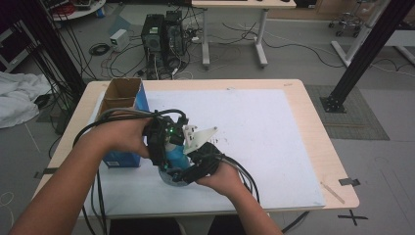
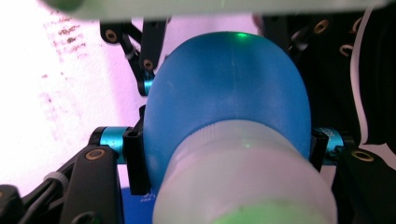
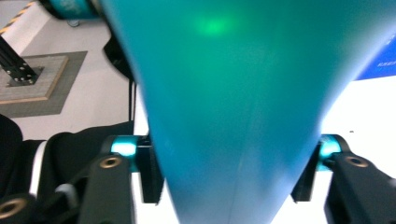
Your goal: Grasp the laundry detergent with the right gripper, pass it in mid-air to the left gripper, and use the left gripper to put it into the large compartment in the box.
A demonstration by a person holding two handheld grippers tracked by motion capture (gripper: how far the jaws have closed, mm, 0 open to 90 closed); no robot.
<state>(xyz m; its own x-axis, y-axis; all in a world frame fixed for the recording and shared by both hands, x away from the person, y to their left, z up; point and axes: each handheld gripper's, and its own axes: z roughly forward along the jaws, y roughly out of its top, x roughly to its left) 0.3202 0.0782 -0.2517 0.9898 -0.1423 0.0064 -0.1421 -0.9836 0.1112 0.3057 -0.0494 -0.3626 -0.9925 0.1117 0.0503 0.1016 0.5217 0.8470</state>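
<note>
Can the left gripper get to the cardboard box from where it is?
Probably not yet. The left gripper is clamped on the blue bottle, so it is busy. The cardboard box sits close behind, with nothing between.

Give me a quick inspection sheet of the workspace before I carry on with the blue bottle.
Surface: wooden table under a white mat.
Job's things: blue bottle, whitish cap end toward the left claw's camera.
Clutter: open carton at mat's left edge.
Grippers: left claw shut on bottle; right claw straddles it, contact unclear.
Cables: black leads trail off the near edge.
Surroundings: computer towers, floor cables, desk beyond.
</note>
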